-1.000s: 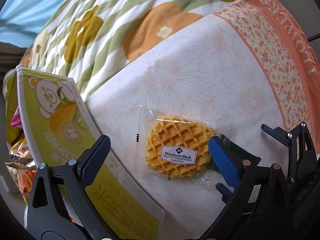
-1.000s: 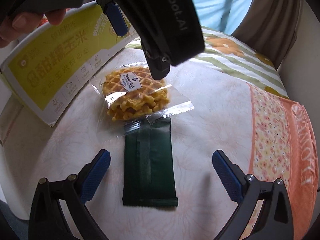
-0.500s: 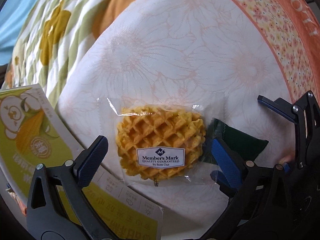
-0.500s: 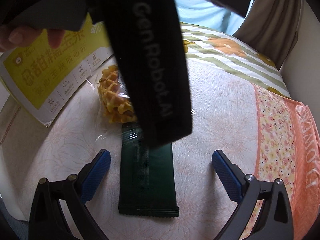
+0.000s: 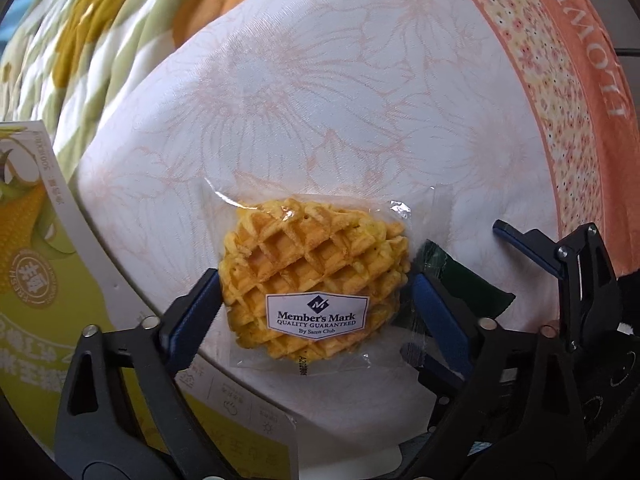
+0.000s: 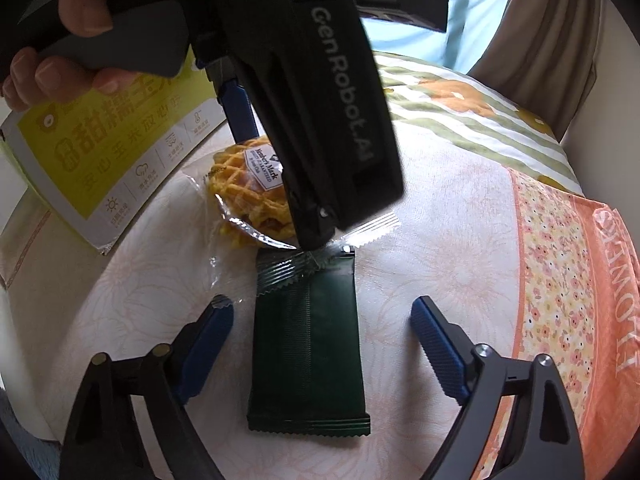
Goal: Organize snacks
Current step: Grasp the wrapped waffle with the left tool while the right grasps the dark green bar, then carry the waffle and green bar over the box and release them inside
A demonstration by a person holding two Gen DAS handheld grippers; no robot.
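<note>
A waffle in a clear Member's Mark wrapper [image 5: 312, 284] lies on the white flowered cloth [image 5: 320, 100]. My left gripper [image 5: 316, 304] is open, its blue pads on either side of the waffle, close to its edges. The waffle also shows in the right wrist view [image 6: 248, 184], partly hidden behind the left gripper's body [image 6: 320, 92]. A dark green snack packet [image 6: 308, 344] lies flat next to the waffle, and its corner shows in the left wrist view [image 5: 464, 280]. My right gripper [image 6: 320, 336] is open, straddling the green packet just above it.
A yellow-green corn box [image 6: 104, 160] stands at the left, beside the waffle, and also shows in the left wrist view [image 5: 36, 280]. An orange flowered band [image 6: 560, 280] runs along the cloth's right. A striped flowered quilt [image 5: 100, 40] lies behind.
My left gripper has come down and forward over the waffle, so its pads now flank it. My right gripper has edged closer to the green packet.
</note>
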